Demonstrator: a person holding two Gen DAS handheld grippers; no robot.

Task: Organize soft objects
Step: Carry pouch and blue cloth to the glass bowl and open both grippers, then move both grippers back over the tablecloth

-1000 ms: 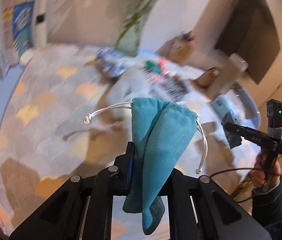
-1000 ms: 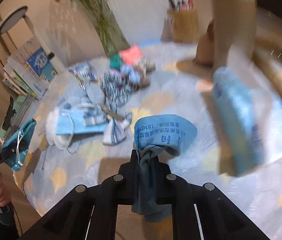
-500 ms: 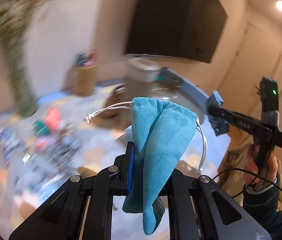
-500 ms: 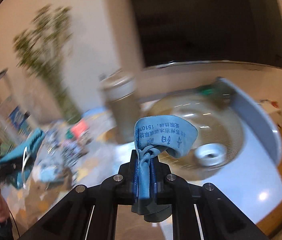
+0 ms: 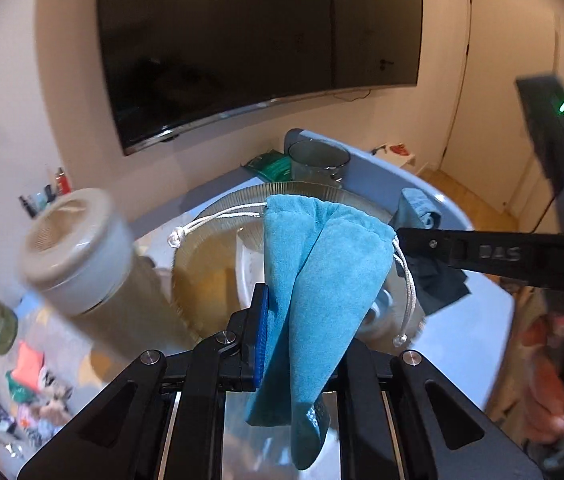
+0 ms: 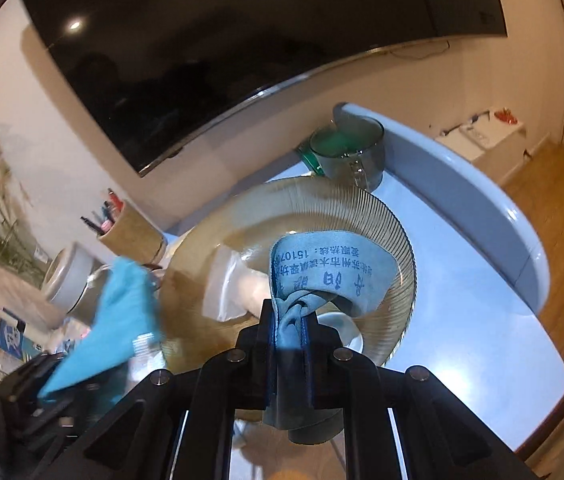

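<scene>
Both of our grippers have swung away from the patterned cloth with its heap of small fabric items and now hang over the ribbed glass bowl (image 5: 217,256) at the blue end of the table (image 6: 482,320). Our left gripper (image 5: 302,320) carries the teal drawstring pouch (image 5: 322,280), whose white cords (image 5: 217,220) loop out to either side. Its jaws have just been opening a little, yet the pouch sits between the pads and seems, as far as we can judge from behind the fabric, to be pinched there. Our right gripper (image 6: 290,324) has its fingers pressed together on the light blue printed cloth (image 6: 322,276), which curls over the fingertips above the bowl's middle. From the left wrist camera we see this cloth as a dark blue bunch at the tip of the right gripper, over the bowl's right rim. A glass mug (image 6: 358,152) stands near the table's raised far edge, just beyond the bowl. A blurred jar with a pale lid (image 5: 73,240) stands beside the bowl's left rim. The fabric heap (image 5: 21,392) lies well apart, at the lower left of the left wrist view.
</scene>
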